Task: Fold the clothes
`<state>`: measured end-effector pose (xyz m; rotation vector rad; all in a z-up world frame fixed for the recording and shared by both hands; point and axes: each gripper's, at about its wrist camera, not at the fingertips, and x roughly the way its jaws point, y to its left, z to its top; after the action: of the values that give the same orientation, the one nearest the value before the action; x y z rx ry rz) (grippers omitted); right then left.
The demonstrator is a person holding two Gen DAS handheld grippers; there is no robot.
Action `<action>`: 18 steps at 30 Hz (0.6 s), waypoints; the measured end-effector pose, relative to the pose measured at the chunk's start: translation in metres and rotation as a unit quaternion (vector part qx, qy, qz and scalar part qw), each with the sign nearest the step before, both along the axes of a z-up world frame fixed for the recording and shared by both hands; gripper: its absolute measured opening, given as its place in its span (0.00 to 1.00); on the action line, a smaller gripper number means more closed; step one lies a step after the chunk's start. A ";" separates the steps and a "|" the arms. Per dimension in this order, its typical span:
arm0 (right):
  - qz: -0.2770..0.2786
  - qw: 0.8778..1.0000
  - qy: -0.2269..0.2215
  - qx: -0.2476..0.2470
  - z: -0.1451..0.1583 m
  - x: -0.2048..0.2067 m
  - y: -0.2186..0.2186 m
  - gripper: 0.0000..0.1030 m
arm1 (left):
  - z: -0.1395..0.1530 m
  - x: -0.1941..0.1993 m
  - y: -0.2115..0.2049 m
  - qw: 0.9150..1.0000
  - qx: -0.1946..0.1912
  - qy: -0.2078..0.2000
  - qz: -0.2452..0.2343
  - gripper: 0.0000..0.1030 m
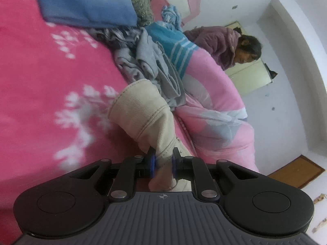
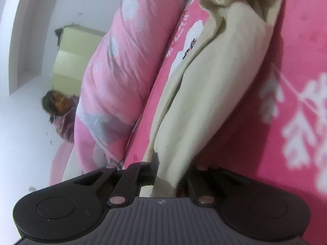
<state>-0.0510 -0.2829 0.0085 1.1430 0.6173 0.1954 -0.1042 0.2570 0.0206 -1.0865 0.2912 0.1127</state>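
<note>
A beige garment [image 1: 143, 114] with stitched seams and a hem lies on the pink flowered bedspread [image 1: 40, 81]. My left gripper [image 1: 163, 163] is shut on one end of it, the cloth bunched between the blue pads. In the right wrist view the same beige garment [image 2: 204, 81] stretches away along the bedspread [image 2: 286, 81]. My right gripper [image 2: 169, 173] is shut on its near end; the cloth hides the fingertips.
A pile of grey clothes [image 1: 147, 61], a teal striped cloth [image 1: 175, 45] and a folded blue cloth [image 1: 85, 2] lie beyond. A rolled pink quilt [image 1: 214, 112] [image 2: 122, 71] runs along the bed. A person [image 1: 235, 45] [image 2: 59, 106] sits by the white wall.
</note>
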 end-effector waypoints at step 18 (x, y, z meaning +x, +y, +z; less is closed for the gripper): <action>0.206 0.930 0.041 -0.303 0.055 -0.105 0.041 0.44 | -0.024 -0.137 0.046 0.999 0.010 0.024 -0.026 0.61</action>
<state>-0.1558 -0.2418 0.0637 0.4157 0.9137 0.2903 -0.2416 0.3034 -0.0031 -1.0556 0.3600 0.0944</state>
